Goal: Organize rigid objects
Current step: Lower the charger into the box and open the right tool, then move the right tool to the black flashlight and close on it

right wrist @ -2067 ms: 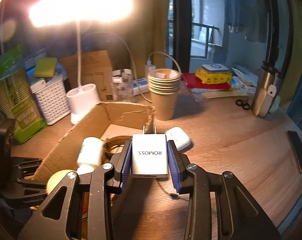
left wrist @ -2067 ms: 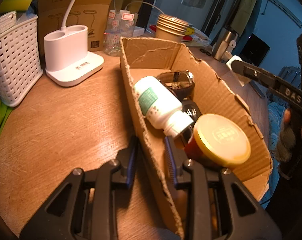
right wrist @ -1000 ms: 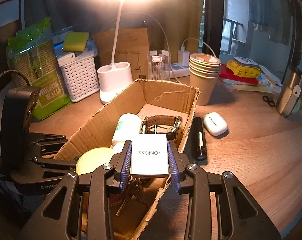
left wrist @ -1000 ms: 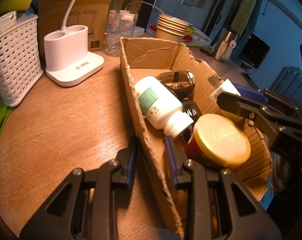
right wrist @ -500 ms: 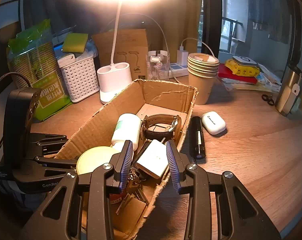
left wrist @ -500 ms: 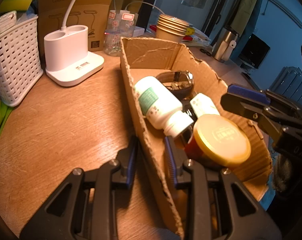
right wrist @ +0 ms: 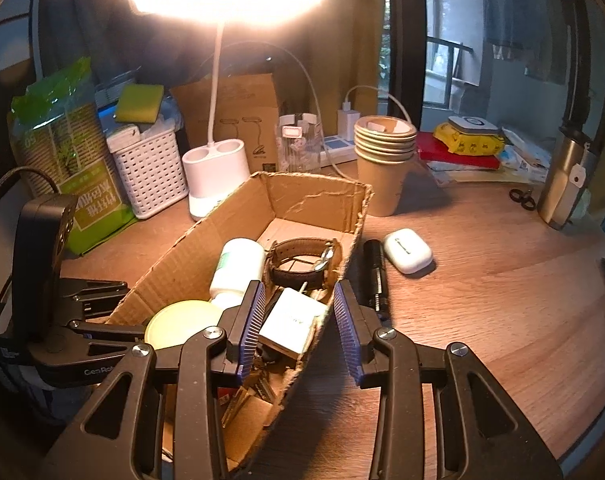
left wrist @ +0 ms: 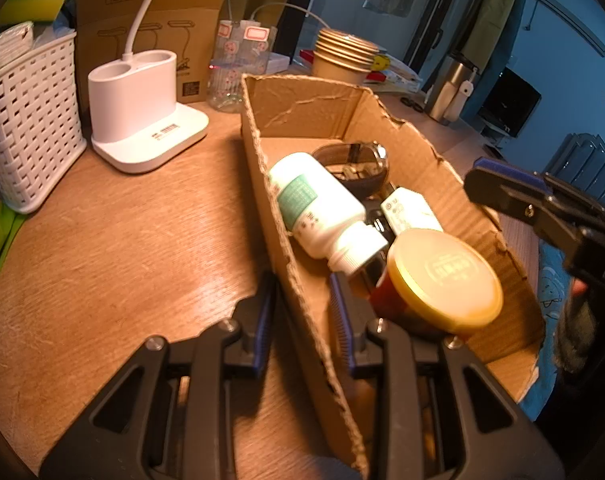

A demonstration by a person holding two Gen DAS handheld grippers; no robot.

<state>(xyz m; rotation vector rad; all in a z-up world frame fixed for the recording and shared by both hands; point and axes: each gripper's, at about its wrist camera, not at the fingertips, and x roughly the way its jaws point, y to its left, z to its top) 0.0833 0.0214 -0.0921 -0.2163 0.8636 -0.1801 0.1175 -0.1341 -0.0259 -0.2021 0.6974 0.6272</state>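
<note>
Charger (right wrist: 292, 322) half hidden by box wall (right wrist: 322, 328)

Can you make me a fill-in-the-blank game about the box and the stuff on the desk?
1. The white charger now lies inside the cardboard ____.
2. The left gripper has its fingers on either side of the box's ____.
3. The black flashlight lies on the desk beside the white ____ case.
4. The jar in the box has a ____ lid.

Missing words: box; wall; earbud; yellow
</note>
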